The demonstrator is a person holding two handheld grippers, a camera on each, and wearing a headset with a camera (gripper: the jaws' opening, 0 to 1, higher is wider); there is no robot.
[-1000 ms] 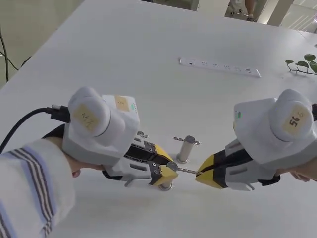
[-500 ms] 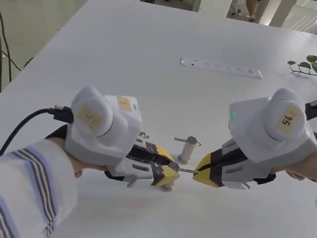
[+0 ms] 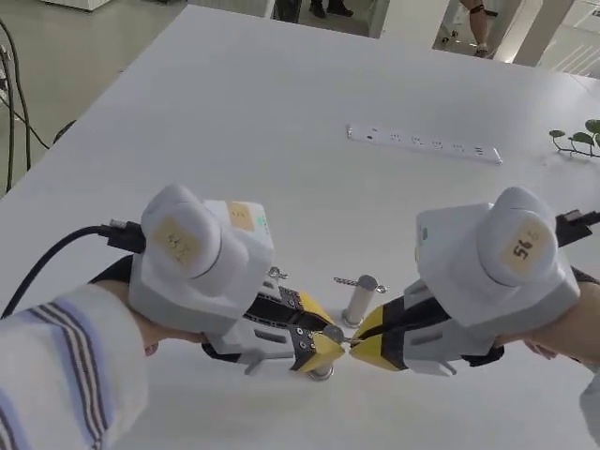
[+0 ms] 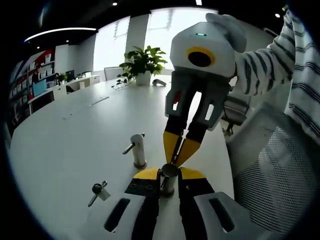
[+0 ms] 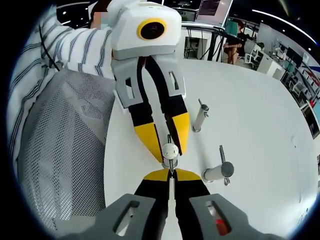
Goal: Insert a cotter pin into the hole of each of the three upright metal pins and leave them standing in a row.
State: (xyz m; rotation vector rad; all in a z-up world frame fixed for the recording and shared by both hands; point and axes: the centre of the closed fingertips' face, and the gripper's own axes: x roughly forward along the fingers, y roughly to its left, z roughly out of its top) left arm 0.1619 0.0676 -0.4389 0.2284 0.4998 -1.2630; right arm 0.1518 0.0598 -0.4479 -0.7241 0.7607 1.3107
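right hand-held gripper [image 5: 170, 173] nearer, cotter pin [image 5: 171, 163] level, metal pin [image 4: 169, 176] upright

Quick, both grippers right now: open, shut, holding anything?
left gripper: closed on an upright metal pin.
right gripper: closed on a cotter pin, its tip at that metal pin.

the left gripper [image 3: 319, 349] lay low and pointed right, its yellow-tipped jaws closed on an upright metal pin [image 4: 169, 181], with the hand behind it in a striped sleeve [image 3: 66, 370]. the right gripper [image 3: 364, 343] faced it tip to tip, the tips almost touching, its jaws pinched on a thin cotter pin [image 5: 171, 167].
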